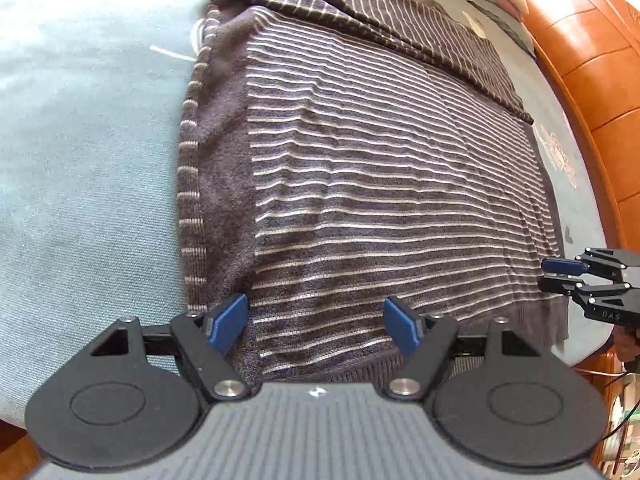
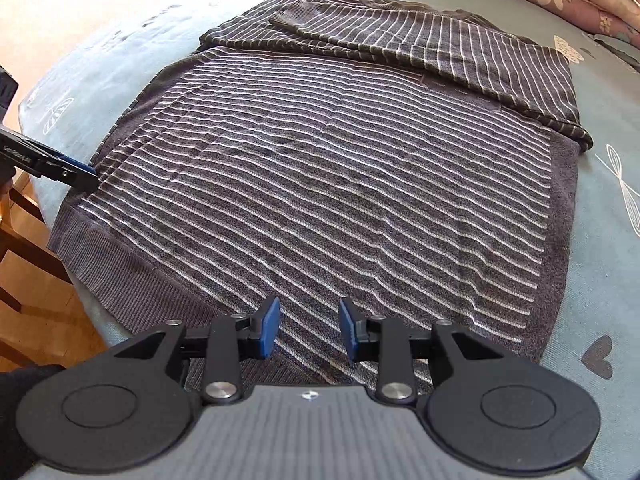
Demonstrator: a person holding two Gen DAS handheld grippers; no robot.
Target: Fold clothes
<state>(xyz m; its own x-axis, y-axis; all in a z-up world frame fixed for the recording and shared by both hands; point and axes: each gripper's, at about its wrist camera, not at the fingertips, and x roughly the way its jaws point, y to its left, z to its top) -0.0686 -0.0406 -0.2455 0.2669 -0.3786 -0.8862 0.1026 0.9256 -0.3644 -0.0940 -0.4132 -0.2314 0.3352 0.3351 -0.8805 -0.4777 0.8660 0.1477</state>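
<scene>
The striped knit sweater [image 2: 320, 184] lies flat on the bed [image 2: 608, 264], both sleeves already folded across its upper part, the ribbed hem [image 2: 132, 300] nearest the cameras. It looks soft, limp and fairly thick, so it should drape and sag when lifted; the firmer hem corners seem the best places to pinch. The left hand-held gripper [image 1: 316, 326] hovers wide apart over the hem. The right hand-held gripper [image 2: 308, 328] stands partly apart above the hem, holding nothing.
</scene>
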